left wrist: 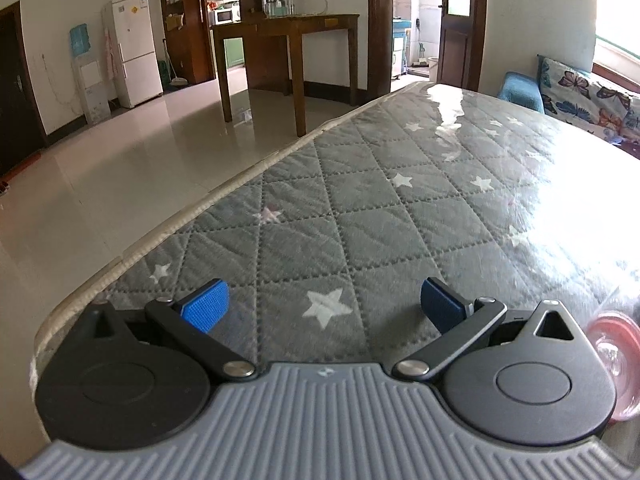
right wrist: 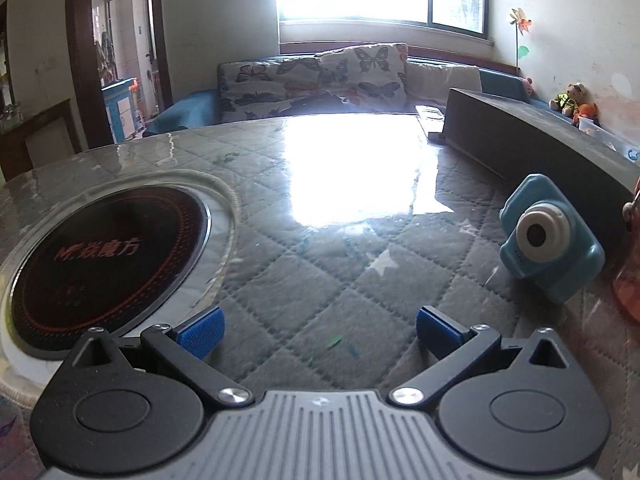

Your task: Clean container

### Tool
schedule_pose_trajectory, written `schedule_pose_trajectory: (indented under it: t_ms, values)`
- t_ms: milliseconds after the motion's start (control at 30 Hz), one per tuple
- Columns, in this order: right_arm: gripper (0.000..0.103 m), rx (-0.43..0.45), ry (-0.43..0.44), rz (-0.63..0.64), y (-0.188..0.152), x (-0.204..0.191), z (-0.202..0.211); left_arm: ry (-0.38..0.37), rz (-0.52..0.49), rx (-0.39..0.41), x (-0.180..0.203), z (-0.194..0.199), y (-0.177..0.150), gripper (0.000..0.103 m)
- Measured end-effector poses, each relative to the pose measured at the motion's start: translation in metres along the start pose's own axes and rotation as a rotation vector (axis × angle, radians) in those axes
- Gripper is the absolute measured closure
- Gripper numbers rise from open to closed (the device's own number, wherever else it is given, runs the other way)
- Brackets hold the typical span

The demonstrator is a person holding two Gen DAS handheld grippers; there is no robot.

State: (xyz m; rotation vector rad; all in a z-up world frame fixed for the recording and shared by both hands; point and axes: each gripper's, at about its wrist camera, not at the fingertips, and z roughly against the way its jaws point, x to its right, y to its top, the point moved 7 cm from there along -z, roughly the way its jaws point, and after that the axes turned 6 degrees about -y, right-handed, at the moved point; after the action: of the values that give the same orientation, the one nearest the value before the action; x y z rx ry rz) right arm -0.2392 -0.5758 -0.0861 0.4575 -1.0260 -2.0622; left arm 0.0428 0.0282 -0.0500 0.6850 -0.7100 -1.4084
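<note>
Tabletop (left wrist: 400, 216), quilted grey with white stars under a glossy clear sheet, fills both wrist views and offers broad bare room ahead of each tool. Its pale piped edge (left wrist: 200, 204) runs just left of the left gripper (left wrist: 324, 306), with a drop to the tiled floor beyond, so that side leaves little margin. A round induction hob (right wrist: 108, 256) is set into the surface beside the right gripper (right wrist: 320, 330); a long dark box (right wrist: 532, 152) walls off the far right. A blue toy camera (right wrist: 550, 238) stands near that box. Both grippers hang with fingers spread wide, nothing between them. The likely container is only a pink-and-clear object (left wrist: 614, 350) at the right rim of the left view, too blurred to name; an orange shape (right wrist: 630, 280) edges the right view. By my reading the task has barely begun: the next move calls for turning toward that object and closing on it
</note>
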Motion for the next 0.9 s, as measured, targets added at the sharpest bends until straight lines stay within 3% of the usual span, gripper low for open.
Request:
schedule_pose_trajectory:
  t_ms: [900]
  values:
    - [0.0, -0.006, -0.054, -0.016, 0.019, 0.017, -0.028, -0.038, -0.002, 0.0, 0.0, -0.019, 0.025, 0.0]
